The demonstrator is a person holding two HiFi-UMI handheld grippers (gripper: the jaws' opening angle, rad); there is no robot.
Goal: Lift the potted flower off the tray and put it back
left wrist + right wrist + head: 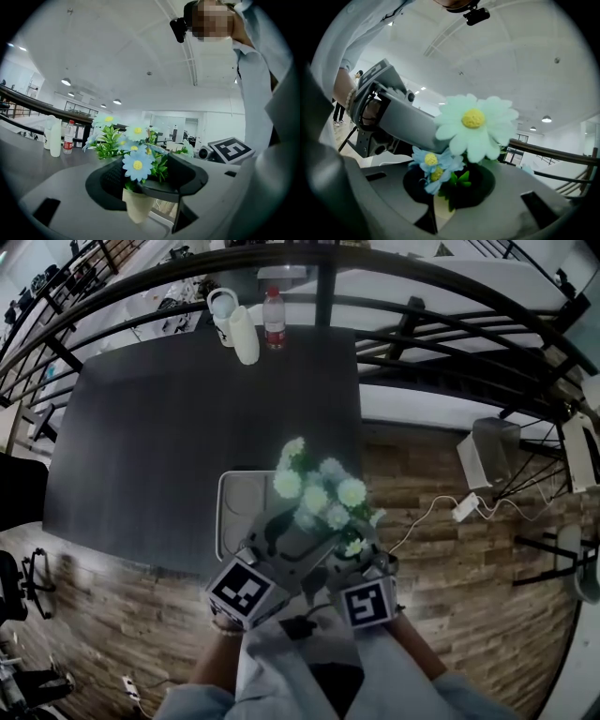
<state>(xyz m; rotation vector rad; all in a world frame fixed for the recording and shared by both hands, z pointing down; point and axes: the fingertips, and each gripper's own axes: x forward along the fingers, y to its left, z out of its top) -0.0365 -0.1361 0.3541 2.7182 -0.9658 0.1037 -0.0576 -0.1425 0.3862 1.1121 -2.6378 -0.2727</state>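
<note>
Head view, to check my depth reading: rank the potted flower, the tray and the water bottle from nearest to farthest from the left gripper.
1. potted flower: held in the left gripper's jaws.
2. tray: just ahead, at the table's near edge.
3. water bottle: at the table's far edge.

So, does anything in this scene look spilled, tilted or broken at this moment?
Nothing stands out. The potted flower is gripped by the left tongs and the right tongs, above the grey tray, whose bare surface shows no spill. The water bottle at the far edge of the table stands upright.
</note>
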